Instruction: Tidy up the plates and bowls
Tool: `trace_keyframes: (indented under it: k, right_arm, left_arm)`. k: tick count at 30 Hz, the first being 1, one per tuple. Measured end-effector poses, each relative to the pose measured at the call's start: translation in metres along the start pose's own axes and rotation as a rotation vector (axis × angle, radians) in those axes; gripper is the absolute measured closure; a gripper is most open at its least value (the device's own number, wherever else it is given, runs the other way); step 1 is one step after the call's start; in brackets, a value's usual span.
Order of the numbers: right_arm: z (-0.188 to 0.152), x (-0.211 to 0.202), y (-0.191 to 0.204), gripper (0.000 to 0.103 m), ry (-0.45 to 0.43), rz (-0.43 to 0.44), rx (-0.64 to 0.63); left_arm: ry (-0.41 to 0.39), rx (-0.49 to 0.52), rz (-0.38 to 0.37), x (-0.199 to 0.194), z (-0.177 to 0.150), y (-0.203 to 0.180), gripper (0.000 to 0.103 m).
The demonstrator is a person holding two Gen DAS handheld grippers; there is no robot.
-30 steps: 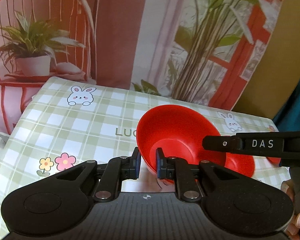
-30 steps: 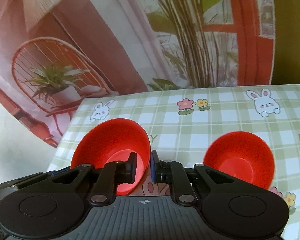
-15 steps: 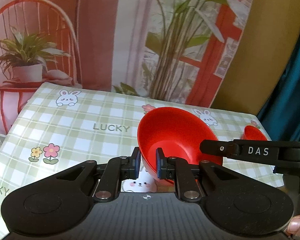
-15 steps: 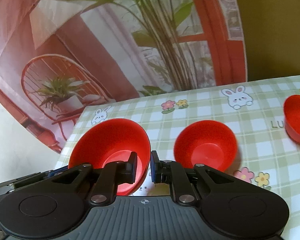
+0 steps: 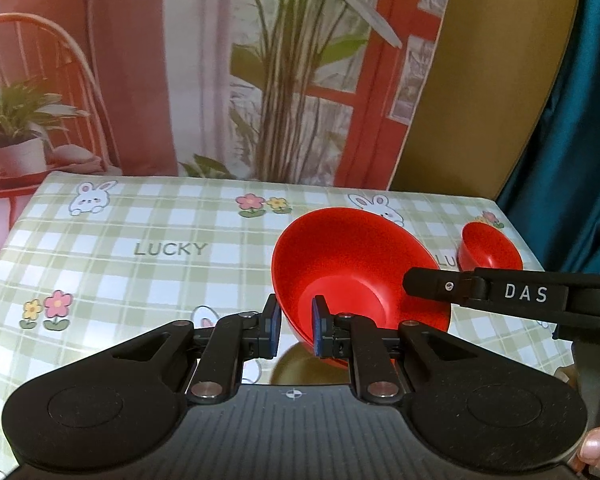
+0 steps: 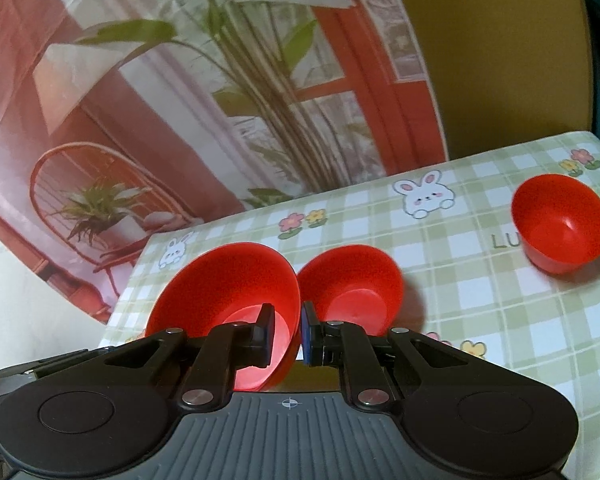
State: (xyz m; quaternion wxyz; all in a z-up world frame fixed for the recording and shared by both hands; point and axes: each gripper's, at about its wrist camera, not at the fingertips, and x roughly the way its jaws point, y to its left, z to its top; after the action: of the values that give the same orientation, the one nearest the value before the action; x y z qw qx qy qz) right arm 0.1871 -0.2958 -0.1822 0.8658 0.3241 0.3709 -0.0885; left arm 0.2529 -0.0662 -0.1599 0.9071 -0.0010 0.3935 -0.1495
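On the left half of the checked tablecloth (image 5: 140, 280) nothing has been placed yet; the work sits further right. First comes the large red bowl (image 5: 340, 264), tilted and apparently held off the cloth. The left gripper (image 5: 296, 332) has its jaws drawn in on the near-left wall of that bowl, one pad outside and one inside. The right gripper (image 6: 286, 334) is clamped the same way on the bowl's right wall (it looks like the same bowl, carried two-handed, though I cannot be certain).

Just beside it to the right, nearly touching its rim, a second red bowl (image 6: 348, 292) rests upright on the cloth. Well apart at the far right stands a small deep red bowl (image 6: 560, 224), alone.

By my reading the task is at an early stage: no two bowls are nested. What seems left is to set the bowls together and collect the small one. No plates are in view.
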Motion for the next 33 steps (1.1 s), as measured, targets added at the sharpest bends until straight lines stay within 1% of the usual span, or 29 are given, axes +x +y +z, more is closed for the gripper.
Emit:
trace_keyframes:
  k: [8, 17, 24, 33]
  right_arm:
    - [0.004, 0.019, -0.033, 0.090, -0.006, -0.005, 0.029]
    - [0.016, 0.048, -0.055, 0.090, -0.017, -0.031, 0.015]
    - [0.019, 0.067, -0.061, 0.090, -0.004, -0.042, -0.002]
    - [0.018, 0.077, -0.064, 0.090, 0.002, -0.053, -0.027]
  left_arm:
    - [0.036, 0.041, 0.011, 0.034, 0.009, -0.017, 0.086]
    - [0.056, 0.079, 0.024, 0.075, 0.024, -0.030, 0.086]
    - [0.086, 0.082, 0.033, 0.101, 0.026, -0.028, 0.086]
    - [0.109, 0.081, 0.039, 0.117, 0.025, -0.025, 0.086]
